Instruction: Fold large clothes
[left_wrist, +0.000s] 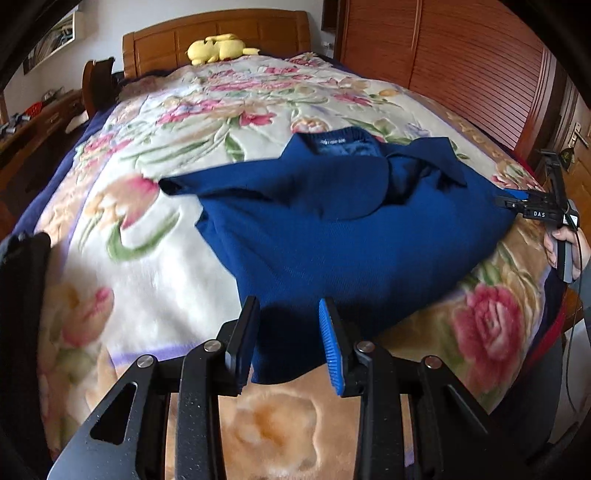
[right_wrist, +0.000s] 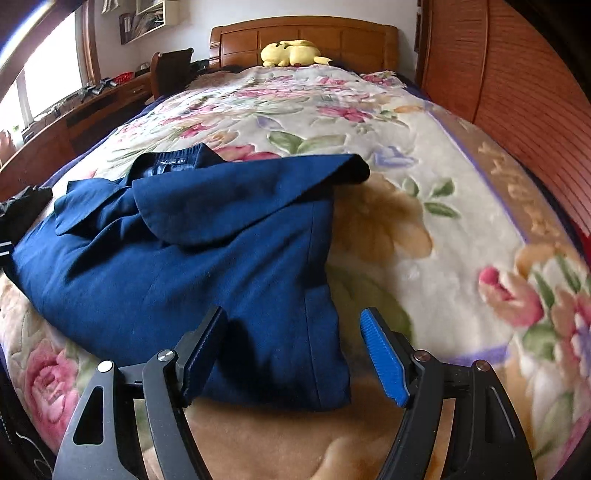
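On the bed (left_wrist: 155, 236), both fingers gape over the sweater (left_wrist: 332, 236).

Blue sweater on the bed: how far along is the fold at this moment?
Done: both sleeves of the blue sweater lie folded across its body on the floral blanket. In hand: nothing is gripped. The left gripper and right gripper stand open at the two bottom corners of the hem, with cloth between the fingers but not pinched. Left: probably gripping the hem and folding the bottom up toward the collar.
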